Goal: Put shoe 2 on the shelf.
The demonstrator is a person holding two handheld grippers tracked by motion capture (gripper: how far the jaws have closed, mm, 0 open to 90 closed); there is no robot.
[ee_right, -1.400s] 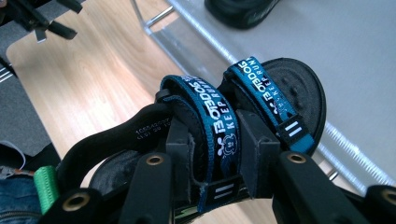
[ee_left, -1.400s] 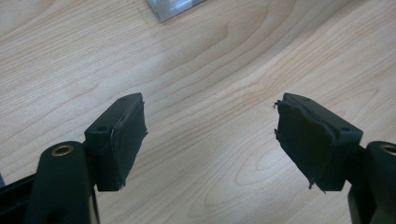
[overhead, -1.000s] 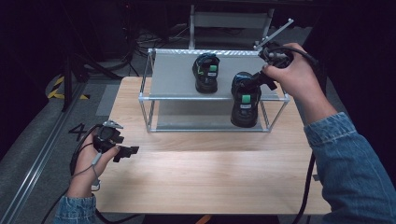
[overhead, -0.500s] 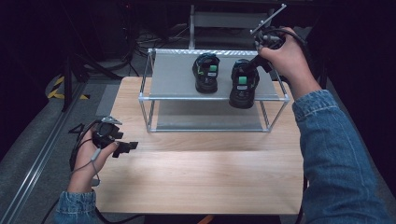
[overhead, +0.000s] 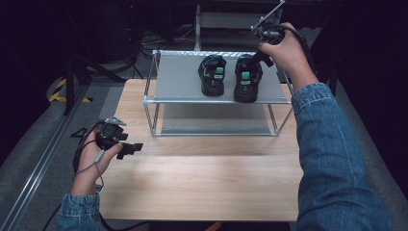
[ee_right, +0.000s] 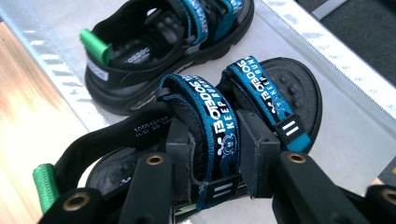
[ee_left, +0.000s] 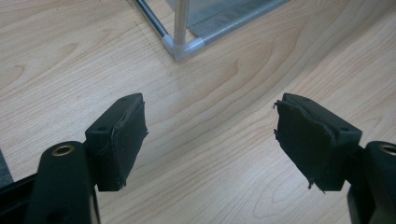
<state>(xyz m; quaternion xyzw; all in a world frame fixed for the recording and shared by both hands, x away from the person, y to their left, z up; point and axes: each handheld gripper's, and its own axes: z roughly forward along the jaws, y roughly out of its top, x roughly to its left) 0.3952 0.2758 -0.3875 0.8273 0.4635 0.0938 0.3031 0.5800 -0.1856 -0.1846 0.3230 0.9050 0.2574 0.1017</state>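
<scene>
Two black sandals with blue straps and green heel loops stand side by side on the top shelf of a metal rack (overhead: 178, 79). My right gripper (ee_right: 215, 154) is shut on the blue strap of the right sandal (overhead: 247, 79) (ee_right: 261, 93), which rests on the shelf. The left sandal (overhead: 212, 74) (ee_right: 154, 42) stands just beside it. My left gripper (overhead: 129, 149) (ee_left: 210, 140) hovers open over the wooden table (overhead: 202, 183) near the rack's front left leg (ee_left: 181, 28), with nothing between its pads.
The rack has a lower grey shelf (overhead: 216, 125) with nothing on it. Its corner joint (ee_left: 183, 45) lies just ahead of the left gripper. Dark floor and cables surround the table.
The right hand lifted the right sandal from in front of the rack up onto the top shelf and moved it left beside the other sandal. The left gripper stayed put.
</scene>
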